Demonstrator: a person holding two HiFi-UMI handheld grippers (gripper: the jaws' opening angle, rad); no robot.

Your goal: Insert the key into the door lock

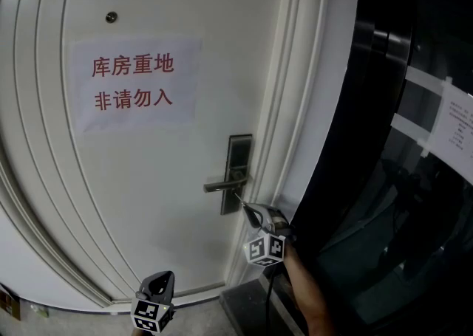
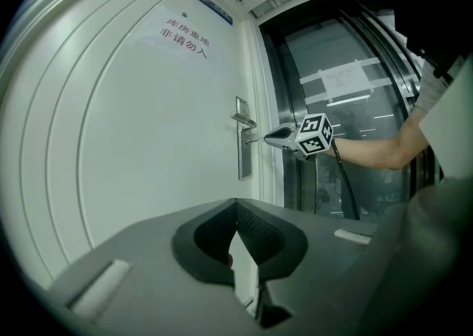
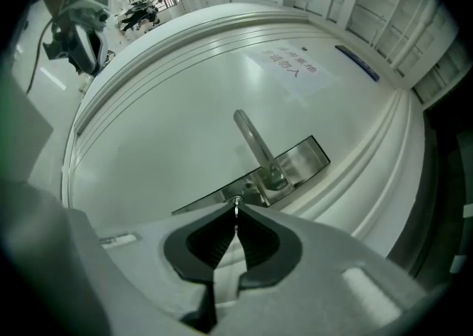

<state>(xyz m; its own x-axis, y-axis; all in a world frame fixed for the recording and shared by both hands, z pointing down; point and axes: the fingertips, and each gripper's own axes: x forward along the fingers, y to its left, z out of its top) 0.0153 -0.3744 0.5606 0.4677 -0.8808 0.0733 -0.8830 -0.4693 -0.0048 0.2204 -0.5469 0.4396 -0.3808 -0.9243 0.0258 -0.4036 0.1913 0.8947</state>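
Fingers [image 3: 259,238] of your right gripper [image 3: 236,214] are pressed together on the key [image 3: 236,206], so fetching it and bringing it to the door is done. Your left gripper [image 1: 158,283] hangs low, its fingers closed on nothing, well apart from the lock.

The key's blade sticks out past your right fingertips. Its tip is at the lock plate [image 3: 303,159], just below the lever handle [image 3: 250,135], at what looks like the keyhole. No view shows whether the tip has gone in. Much of the blade shows bare, so I judge the insertion barely begun at best. You have yet to line the blade up with the slot and push it home. Beyond, the white door [image 1: 148,179] with its paper notice [image 1: 133,83] stands closed.
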